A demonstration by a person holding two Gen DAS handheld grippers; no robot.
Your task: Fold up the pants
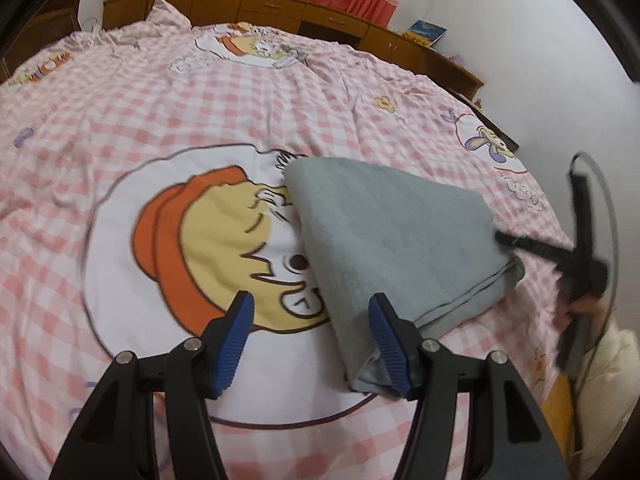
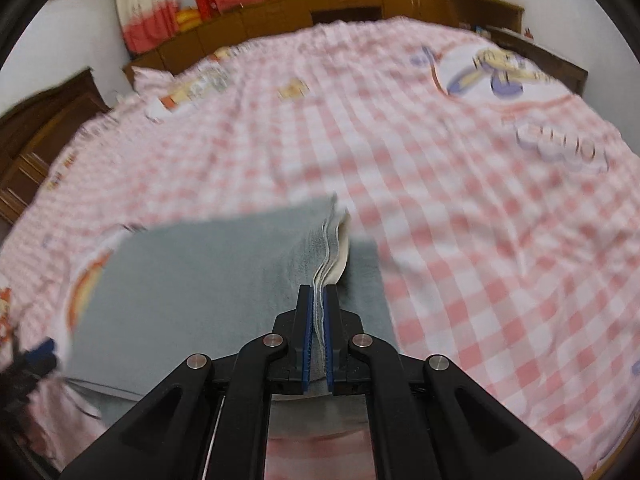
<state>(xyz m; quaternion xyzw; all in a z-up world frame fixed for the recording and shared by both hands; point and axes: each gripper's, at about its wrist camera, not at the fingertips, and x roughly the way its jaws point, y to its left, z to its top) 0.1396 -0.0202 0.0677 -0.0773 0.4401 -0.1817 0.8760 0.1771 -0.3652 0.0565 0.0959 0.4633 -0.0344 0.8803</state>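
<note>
In the left wrist view we saw the pants (image 1: 392,232), grey and folded into a thick pad, lying on the bed (image 1: 120,128) right of centre, over the right edge of the big cartoon print (image 1: 208,240) on the pink checked cover. The left tongs (image 1: 312,304) stood released at the bottom of the frame, their blue pads apart. The left pad hung over the cartoon print; the right pad sat at the pants' near corner, at the lower edge of the fold. Whether that pad touched the cloth we could not tell, and no cloth lay between the two pads.

At the right edge of the same view the right tongs (image 1: 505,239) reached in, blurred, with the tip at the far right side of the pants. A hand (image 1: 580,308) and a pale sleeve (image 1: 608,392) showed behind them.

In the right wrist view the right tongs (image 2: 318,296) were clenched on the pants (image 2: 192,288), the pads pinching several stacked layer edges at bottom centre. The grey cloth spread from there toward the lower left of the frame, with a narrower strip to the right of the pads. The left tongs (image 2: 36,354) showed as a dark blur at the lower left edge, beside the pants' corner.
</note>
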